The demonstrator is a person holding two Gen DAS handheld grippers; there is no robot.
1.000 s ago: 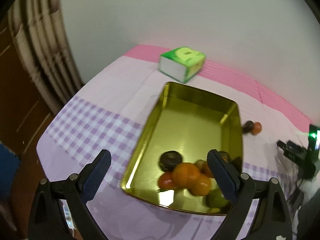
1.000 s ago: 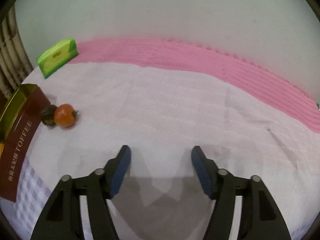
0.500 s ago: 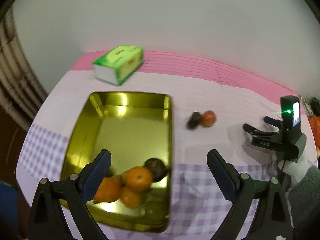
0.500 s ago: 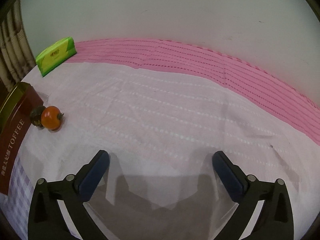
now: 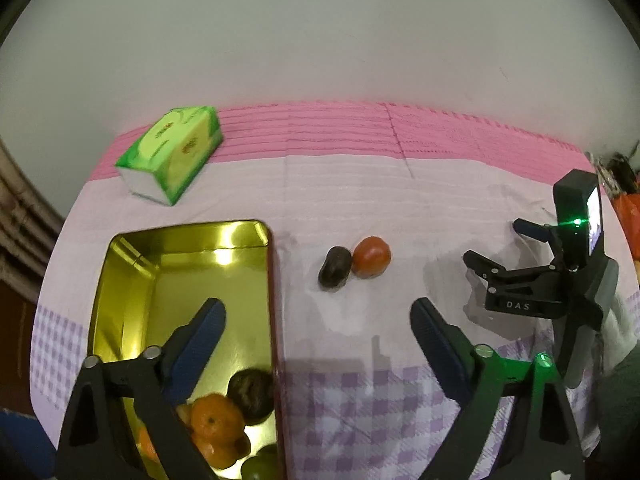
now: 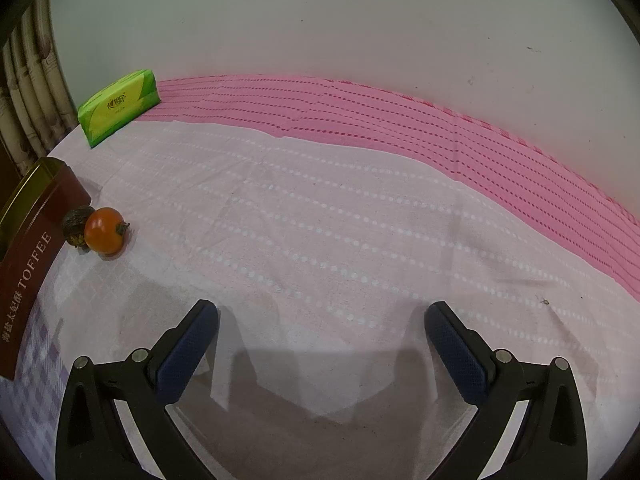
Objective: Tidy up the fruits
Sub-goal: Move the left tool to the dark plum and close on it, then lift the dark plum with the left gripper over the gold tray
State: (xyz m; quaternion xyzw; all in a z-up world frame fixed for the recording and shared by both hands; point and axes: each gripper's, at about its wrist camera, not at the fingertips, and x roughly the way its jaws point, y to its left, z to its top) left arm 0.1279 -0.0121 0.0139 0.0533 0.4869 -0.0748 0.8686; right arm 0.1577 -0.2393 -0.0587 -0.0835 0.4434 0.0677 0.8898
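Fruit is split between two spots on the tablecloth (image 5: pixel 400 200). Inside the gold tin (image 5: pixel 120 280), at its near end, sit a couple of oranges (image 5: pixel 216 420), a dark round fruit (image 5: pixel 252 392) and a green one (image 5: pixel 262 466) that is partly cut off at the bottom of the left wrist view. Out on the cloth, just beside the tin's long right side, lie a dark fruit (image 5: pixel 335 267) and an orange-red tomato (image 5: pixel 372 257) — the two touch each other. From the right wrist view the same pair shows at far left, the tomato (image 6: pixel 104 230) in front of the dark fruit (image 6: pixel 76 222), next to the tin's brown outer wall (image 6: pixel 28 264) lettered TOFFEE.

The left gripper (image 5: pixel 316 316) hangs above the cloth with its left finger over the tin and its right finger over bare cloth; its jaws are closing from a wide gap, with nothing between them. The right gripper (image 6: pixel 322 320) stands spread as wide as it goes, empty, over plain cloth well apart from the fruit; it also shows at the right of the left wrist view (image 5: pixel 496 248).

A green tissue pack (image 5: pixel 172 152) lies at the far left corner, near the pink strip of cloth by the wall.
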